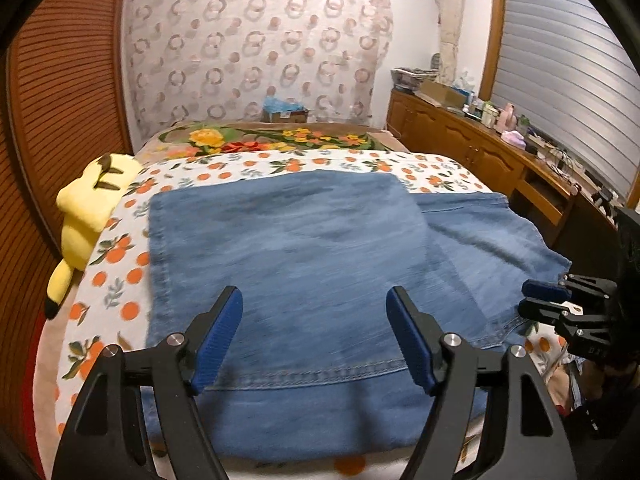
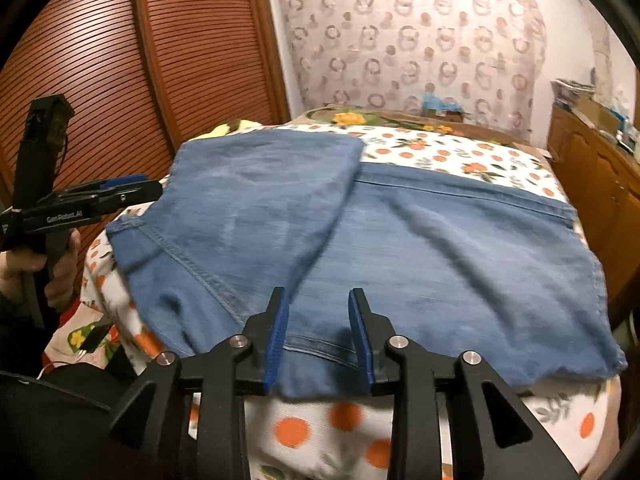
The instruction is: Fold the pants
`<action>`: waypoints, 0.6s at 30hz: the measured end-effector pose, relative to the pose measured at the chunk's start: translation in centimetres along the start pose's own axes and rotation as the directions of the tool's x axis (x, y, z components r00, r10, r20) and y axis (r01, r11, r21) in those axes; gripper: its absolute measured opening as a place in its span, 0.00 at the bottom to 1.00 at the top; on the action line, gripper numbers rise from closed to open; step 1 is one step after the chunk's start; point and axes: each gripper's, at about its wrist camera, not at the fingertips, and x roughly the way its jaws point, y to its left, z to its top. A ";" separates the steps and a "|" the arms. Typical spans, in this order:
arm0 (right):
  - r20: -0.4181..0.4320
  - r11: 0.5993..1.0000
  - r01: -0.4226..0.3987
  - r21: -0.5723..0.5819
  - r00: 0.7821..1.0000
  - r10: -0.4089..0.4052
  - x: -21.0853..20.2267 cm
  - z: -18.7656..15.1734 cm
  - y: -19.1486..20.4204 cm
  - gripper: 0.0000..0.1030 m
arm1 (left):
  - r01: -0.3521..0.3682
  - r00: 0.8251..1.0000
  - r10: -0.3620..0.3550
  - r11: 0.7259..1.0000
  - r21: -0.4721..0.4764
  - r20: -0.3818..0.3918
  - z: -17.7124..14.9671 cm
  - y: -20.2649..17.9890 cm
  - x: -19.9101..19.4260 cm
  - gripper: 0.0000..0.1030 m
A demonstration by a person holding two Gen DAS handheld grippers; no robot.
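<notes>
1. Left wrist view: the pants (image 1: 304,264) lie folded on the bed (image 1: 436,168), blue denim on an orange-print sheet. One layer is doubled over the other; its folded edge runs from the far middle down to the right, and the lower layer shows beyond it to the right.
2. The left gripper (image 1: 314,336) hangs over the near hem with its jaws wide apart. Nothing is between them; the cloth lies below, untouched.
3. Bare sheet shows past the far edge and along the left side, where a yellow plush (image 1: 88,216) sits at the bed's left edge. A wooden cabinet (image 1: 472,148) runs close along the right side.
4. The right gripper (image 1: 532,300) shows at the right, by the pants' right corner.
5. Right wrist view: the right gripper (image 2: 318,332) has its jaws partly open, astride the near hem of the pants (image 2: 400,248). The blue pads stand to either side of the cloth edge and do not pinch it.
6. The left gripper (image 2: 136,190) sits at the pants' left corner, held in a hand (image 2: 60,268), in front of slatted doors (image 2: 120,80). Sheet shows below the near hem and beyond the far edge.
</notes>
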 end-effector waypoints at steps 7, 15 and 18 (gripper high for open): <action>0.012 0.996 0.070 0.057 0.997 -0.071 -2.2 -1.1 -2.8 0.44 | 0.028 1.000 -0.028 0.999 0.045 -0.001 1.0 -2.8 0.7 0.73; 0.032 0.976 0.172 0.132 0.984 -0.177 -5.1 -2.0 -5.8 0.50 | 0.050 0.999 -0.048 0.995 0.091 -0.020 1.3 -5.2 1.5 0.73; 0.042 0.965 0.204 0.162 0.976 -0.213 -6.3 -2.2 -7.1 0.50 | 0.055 0.998 -0.053 0.993 0.100 -0.030 1.2 -6.0 1.9 0.73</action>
